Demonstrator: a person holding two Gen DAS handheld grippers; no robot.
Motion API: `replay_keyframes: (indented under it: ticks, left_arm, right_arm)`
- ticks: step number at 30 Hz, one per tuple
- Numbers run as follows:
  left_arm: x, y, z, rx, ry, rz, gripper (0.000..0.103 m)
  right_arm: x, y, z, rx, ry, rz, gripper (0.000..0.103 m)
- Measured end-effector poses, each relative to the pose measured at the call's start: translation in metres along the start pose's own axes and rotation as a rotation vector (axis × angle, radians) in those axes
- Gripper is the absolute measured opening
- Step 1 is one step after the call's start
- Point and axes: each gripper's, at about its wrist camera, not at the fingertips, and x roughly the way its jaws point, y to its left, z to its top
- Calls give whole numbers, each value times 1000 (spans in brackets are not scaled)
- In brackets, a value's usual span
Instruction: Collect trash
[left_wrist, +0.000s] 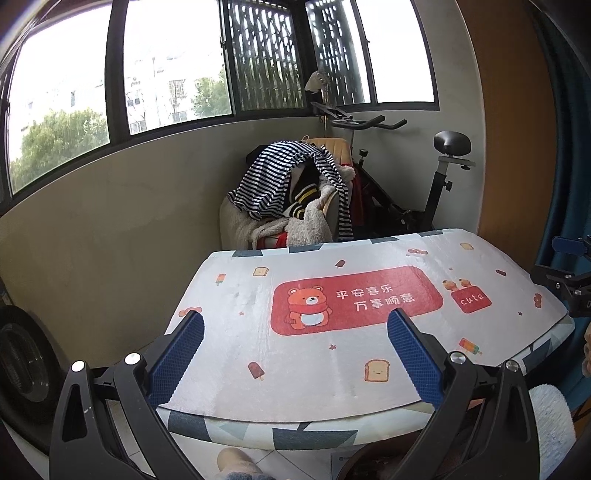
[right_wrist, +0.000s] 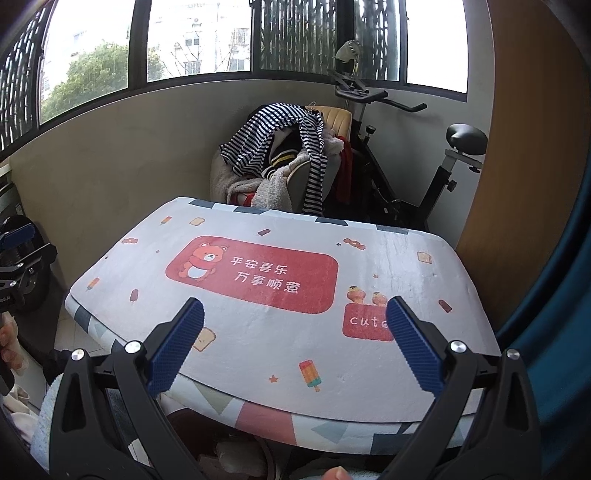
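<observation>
The left gripper (left_wrist: 295, 325) hangs released over the near edge of a small table (left_wrist: 369, 391), its blue ribbed fingers (left_wrist: 177, 354) spread wide with nothing between them. The right gripper (right_wrist: 295, 314) is likewise released, jaws wide apart and empty, poised above the table's near right corner, one finger overlapping the small red "cute" patch (right_wrist: 365, 323). Each tool also appears at the margin of the other's view: the right gripper at the far right of the left wrist view, the left gripper at the far left of the right wrist view. The table carries a white plush mat (right_wrist: 258, 332) printed with a red bear panel (right_wrist: 251, 275), toast slices and ice lollies; no trash is visible on it in either view. Beyond the table's far edge stands a chair heaped with clothes, a striped garment (left_wrist: 273, 177) on top. An exercise bike (left_wrist: 436, 184) stands beside it, below dark-framed windows (left_wrist: 110, 74).
</observation>
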Motion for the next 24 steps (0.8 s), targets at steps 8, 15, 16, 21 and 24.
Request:
replay_keyframes:
  ticks: [8, 15, 16, 21, 24]
  left_arm:
    - [-1, -7, -2, 51, -8, 8, 97]
    - [-3, -10, -4, 61, -9, -2, 97]
    - [-3, -11, -5, 66, -9, 1, 97]
    - [-2, -14, -7, 90, -8, 10, 97]
    - [-2, -16, -7, 93, -6, 9, 97]
  right_arm:
    - [-3, 14, 2, -32, 0, -6, 97]
    - [-3, 19, 3, -40, -2, 1, 97]
    - [-2, 17, 2, -41, -2, 4, 97]
    - [-1, 17, 2, -44, 2, 1, 97]
    - [-1, 16, 2, -44, 5, 4, 97]
